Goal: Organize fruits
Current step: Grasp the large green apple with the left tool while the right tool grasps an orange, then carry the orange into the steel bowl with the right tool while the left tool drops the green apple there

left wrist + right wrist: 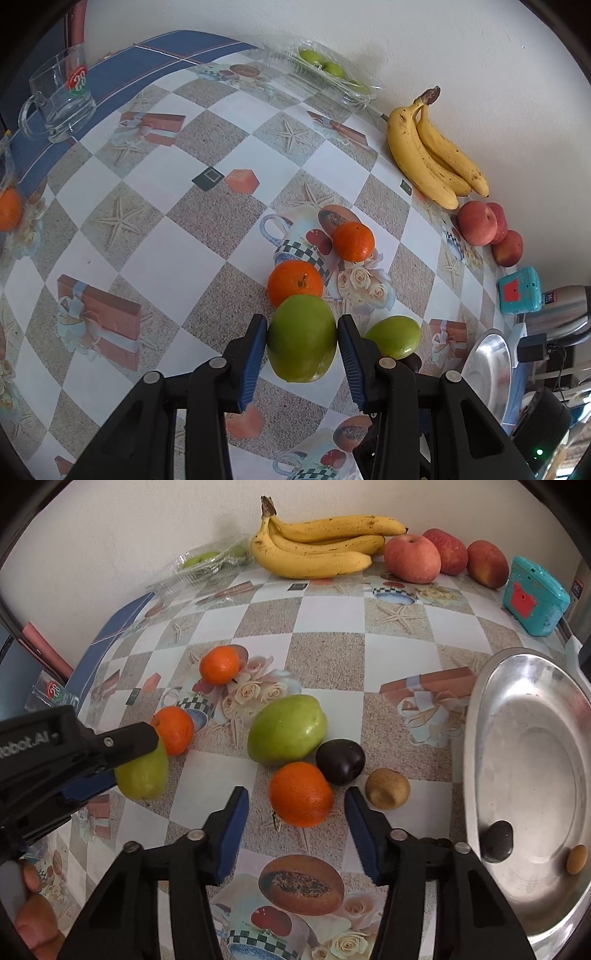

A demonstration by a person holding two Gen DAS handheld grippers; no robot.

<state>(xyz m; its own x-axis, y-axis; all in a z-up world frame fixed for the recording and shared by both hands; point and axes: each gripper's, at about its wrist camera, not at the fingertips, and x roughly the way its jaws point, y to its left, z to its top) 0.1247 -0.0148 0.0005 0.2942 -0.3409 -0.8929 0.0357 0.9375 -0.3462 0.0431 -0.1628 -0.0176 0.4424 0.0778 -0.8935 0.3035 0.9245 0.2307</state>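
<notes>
My left gripper (302, 336) is shut on a green mango (302, 338), held just above the table; it also shows in the right wrist view (142, 775). A second green mango (287, 729) lies mid-table. My right gripper (297, 810) is open around an orange (301, 794) without touching it. Two more oranges (173, 730) (220, 664), a dark plum (340, 761) and a kiwi (388, 788) lie nearby. A steel tray (480, 716) at right holds a plum (497, 841) and a small brown fruit (576, 859).
Bananas (317, 550) and red apples (413, 558) line the back wall. A clear plastic box with green fruits (325, 70) sits at back left. A glass mug (61, 99), a teal box (533, 596) and another orange (9, 210) stand at the edges.
</notes>
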